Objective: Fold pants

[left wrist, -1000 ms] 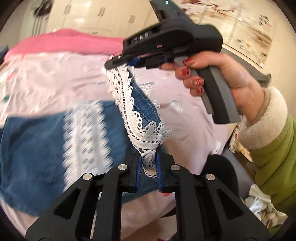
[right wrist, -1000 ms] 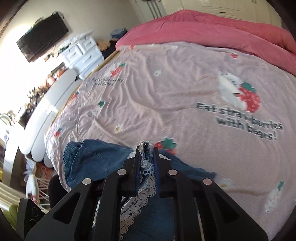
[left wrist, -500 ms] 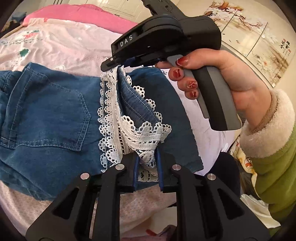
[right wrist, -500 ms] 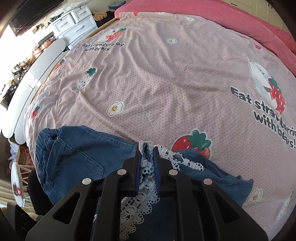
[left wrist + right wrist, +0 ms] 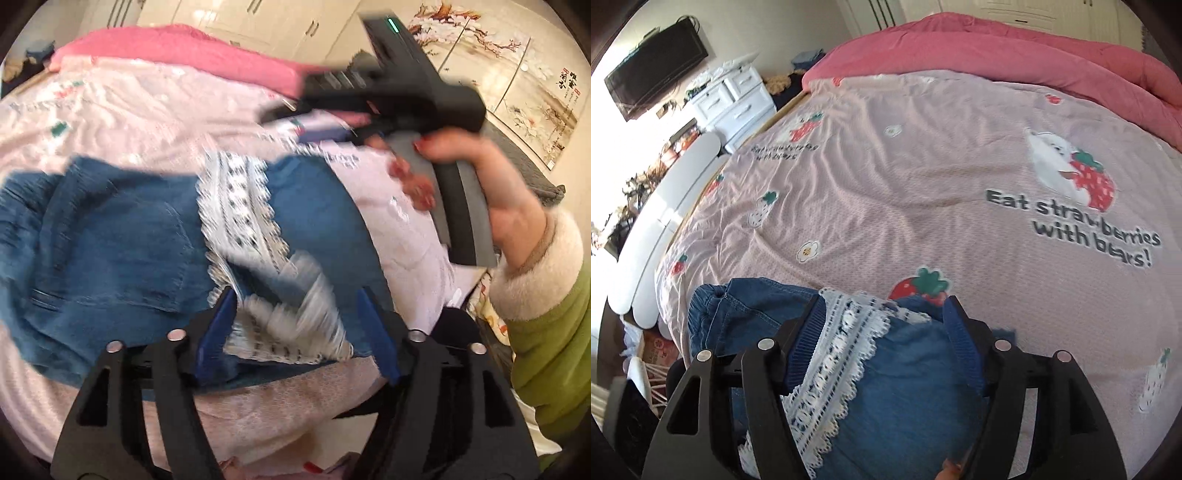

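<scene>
Denim pants [image 5: 908, 387] with white lace trim [image 5: 831, 369] are lying folded on the pink bedsheet [image 5: 905, 177] near its edge. Both the left gripper [image 5: 295, 325] and right gripper [image 5: 884, 328] are opening their jaws, pads gripping nothing, cloth loose between them.

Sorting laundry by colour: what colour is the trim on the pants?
White lace trim on blue denim pants; clearest in the right wrist view.

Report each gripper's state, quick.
Left gripper: jaws opening, nothing gripped; the pants' lace hem lies loose between them.
Right gripper: jaws opening, nothing gripped, over the pants.
</scene>
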`<state>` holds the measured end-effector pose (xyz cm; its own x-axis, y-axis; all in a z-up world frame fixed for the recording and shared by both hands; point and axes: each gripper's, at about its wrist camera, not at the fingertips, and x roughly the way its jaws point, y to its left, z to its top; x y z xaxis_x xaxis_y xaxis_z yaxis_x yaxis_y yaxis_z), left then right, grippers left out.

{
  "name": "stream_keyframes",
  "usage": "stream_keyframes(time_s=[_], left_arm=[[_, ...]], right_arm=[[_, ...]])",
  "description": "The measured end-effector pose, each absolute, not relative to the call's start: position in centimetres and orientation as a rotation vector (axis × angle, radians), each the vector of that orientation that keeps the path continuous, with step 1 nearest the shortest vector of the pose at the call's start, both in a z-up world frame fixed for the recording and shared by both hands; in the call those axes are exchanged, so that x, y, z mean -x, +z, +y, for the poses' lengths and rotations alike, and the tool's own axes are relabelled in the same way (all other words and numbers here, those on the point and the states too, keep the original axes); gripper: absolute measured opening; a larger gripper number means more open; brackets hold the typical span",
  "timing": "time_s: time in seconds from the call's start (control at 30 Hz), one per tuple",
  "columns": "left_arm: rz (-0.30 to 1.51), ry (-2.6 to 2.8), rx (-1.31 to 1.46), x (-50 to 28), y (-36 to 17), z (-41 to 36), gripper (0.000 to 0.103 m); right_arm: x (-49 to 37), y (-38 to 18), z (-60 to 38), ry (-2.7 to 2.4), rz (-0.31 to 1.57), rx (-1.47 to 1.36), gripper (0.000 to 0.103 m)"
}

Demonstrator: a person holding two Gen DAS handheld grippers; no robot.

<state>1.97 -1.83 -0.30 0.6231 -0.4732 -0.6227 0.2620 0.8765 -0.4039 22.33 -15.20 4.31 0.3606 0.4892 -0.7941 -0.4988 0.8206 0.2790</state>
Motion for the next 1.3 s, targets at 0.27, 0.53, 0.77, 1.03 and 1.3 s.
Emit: stream_keyframes(time_s=[0.27,0.53,0.77,1.03,1.3], left_arm=[[0.676,-0.371,0.299,-1.5,3.5,0.1,0.072],[0.853,-0.440,0.136,-3.8,-1.7,-6.6,0.072],[0.899,-0.419,0.156,-4.7,-4.0,-5.6,0.072],[0.886,-0.409,0.124,-4.3,-3.8,-5.8,0.073],[0.882,-0.414,0.136,-4.2,-3.9,-5.8,0.074]], right_arm=[[-20.9,2.4,-18.1,0.714,1.039,0.019,0.054],[-22.2,-2.0,-20.6,0.580,1.087,0.070,0.056],[-21.6,-2.7,-19.6,0.592,1.064,0.170,0.060],[-20.2,1.3,-18.5,0.679,0.966,0.115,0.065],[-20.4,-0.8,-13.7,0.726,1.062,0.230,0.065]])
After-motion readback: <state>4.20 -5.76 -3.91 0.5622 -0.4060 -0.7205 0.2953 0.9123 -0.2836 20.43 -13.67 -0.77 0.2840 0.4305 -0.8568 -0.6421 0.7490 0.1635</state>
